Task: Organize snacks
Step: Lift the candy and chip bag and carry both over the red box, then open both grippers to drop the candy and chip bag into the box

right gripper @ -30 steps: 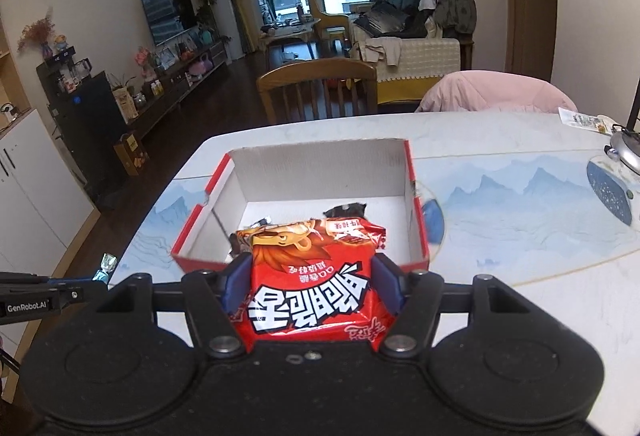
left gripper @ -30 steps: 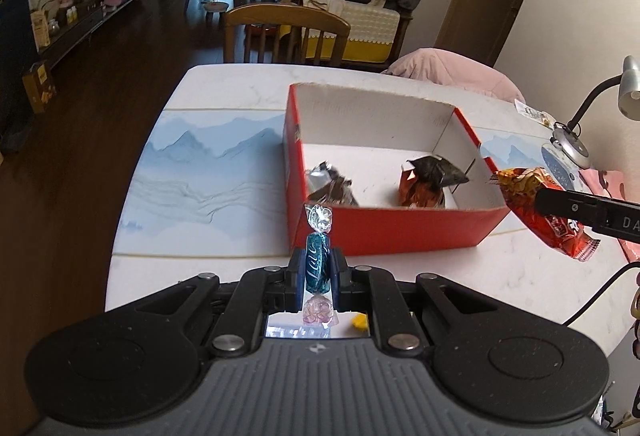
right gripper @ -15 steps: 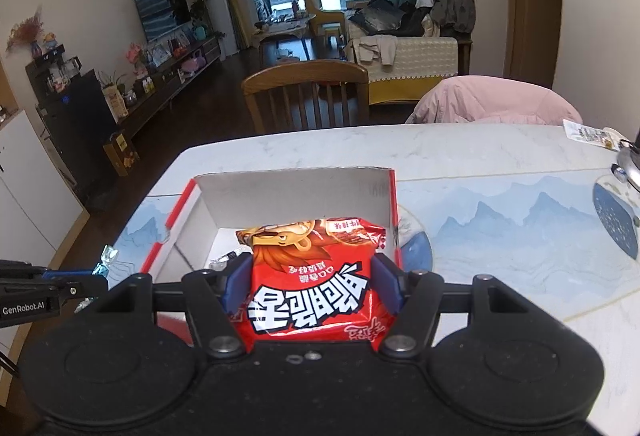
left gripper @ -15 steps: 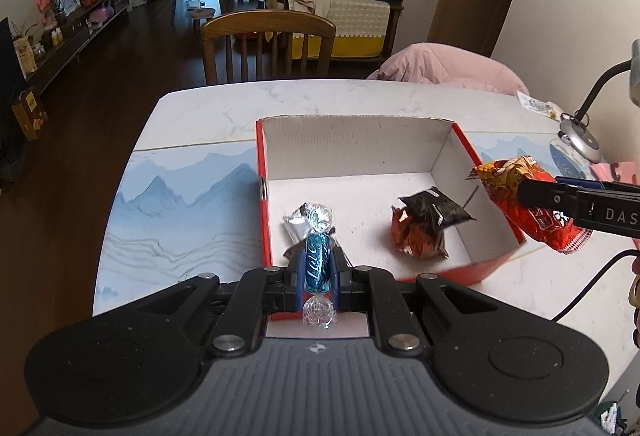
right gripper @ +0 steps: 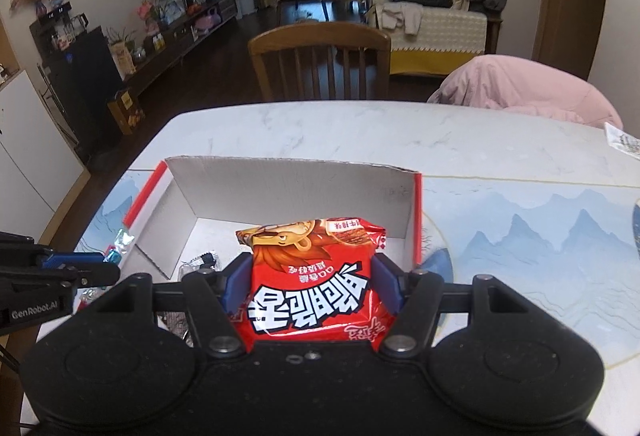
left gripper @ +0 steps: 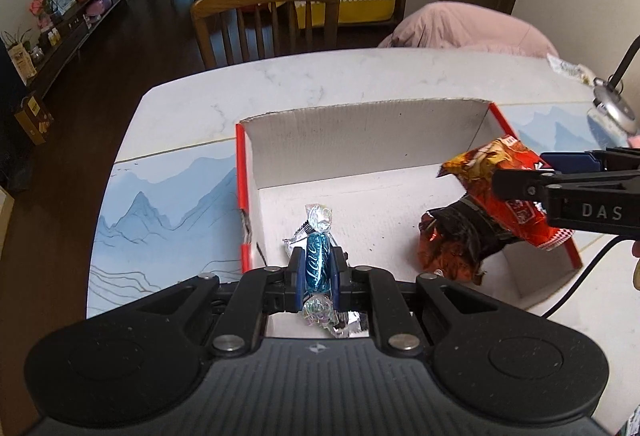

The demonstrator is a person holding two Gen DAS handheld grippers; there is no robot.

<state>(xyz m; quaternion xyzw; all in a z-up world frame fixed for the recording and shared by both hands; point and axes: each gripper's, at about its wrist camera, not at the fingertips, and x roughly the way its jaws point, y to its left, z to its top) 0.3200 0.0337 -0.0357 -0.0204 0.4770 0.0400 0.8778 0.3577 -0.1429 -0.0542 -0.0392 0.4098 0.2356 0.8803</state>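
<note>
A red box with white inside (left gripper: 360, 132) stands open on the table; it also shows in the right wrist view (right gripper: 288, 180). My left gripper (left gripper: 318, 268) is shut on a blue foil candy (left gripper: 317, 264), held over the box's near left corner. My right gripper (right gripper: 312, 276) is shut on a red snack packet (right gripper: 312, 288), held over the box's right side; the packet also shows in the left wrist view (left gripper: 508, 196). A dark orange packet (left gripper: 452, 240) and a silver wrapped snack (left gripper: 296, 236) lie inside the box.
The marble table (left gripper: 280, 84) carries a blue mountain-print mat (left gripper: 168, 212). A wooden chair (left gripper: 264, 20) stands at the far edge. A lamp base (left gripper: 612, 108) and a cable (left gripper: 576, 288) are at the right. A pink cushion (right gripper: 520, 88) is beyond the table.
Both grippers have moved forward over the box, each still holding its snack. The candy has gone from in front of the box wall to above its inside.
</note>
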